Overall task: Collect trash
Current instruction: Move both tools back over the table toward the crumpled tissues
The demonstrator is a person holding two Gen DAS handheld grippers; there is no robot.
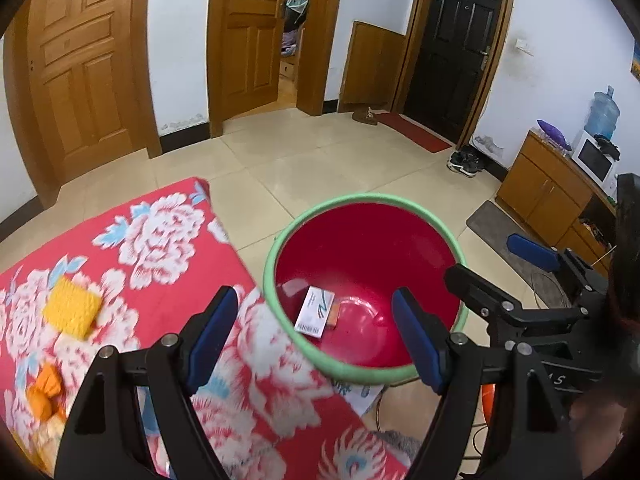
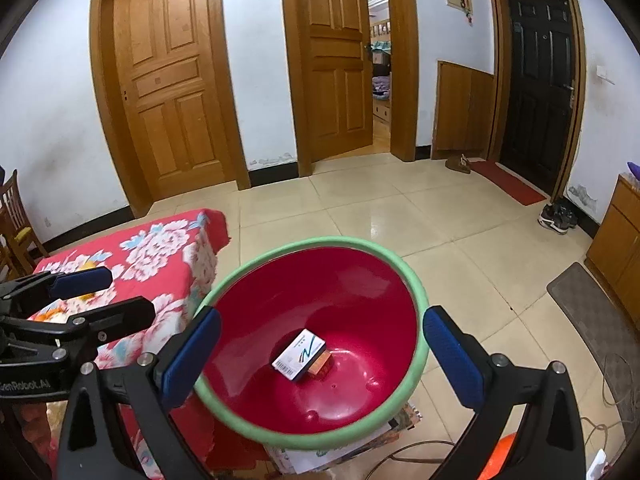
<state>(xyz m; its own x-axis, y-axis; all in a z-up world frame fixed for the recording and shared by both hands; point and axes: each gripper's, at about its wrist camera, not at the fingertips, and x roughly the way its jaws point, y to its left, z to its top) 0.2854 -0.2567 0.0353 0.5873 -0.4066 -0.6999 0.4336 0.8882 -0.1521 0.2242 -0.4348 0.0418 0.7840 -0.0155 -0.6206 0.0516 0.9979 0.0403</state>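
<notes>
White box [image 2: 299, 355] lies flat in red bucket [image 2: 416, 292] (green-rimmed)

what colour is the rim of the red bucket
Light green, a band around the top of the red bucket; the right wrist view shows it best.

Both rigs were pretty much twins: matte black plastic frames with triangular cutouts in the arms. The left gripper [image 1: 316, 336] had blue pads [image 1: 212, 336] lining the inside of each finger, with round silver screws at the pivot joints. Same deal on the right gripper [image 2: 320, 356], blue pads [image 2: 450, 356] and shiny bolt heads on the linkages. In the right wrist view, the left gripper's body carried white lettering that read something like "GenRobot.AI". In the left wrist view, faint digits showed on the right gripper's housing, too small to read properly.
</notes>
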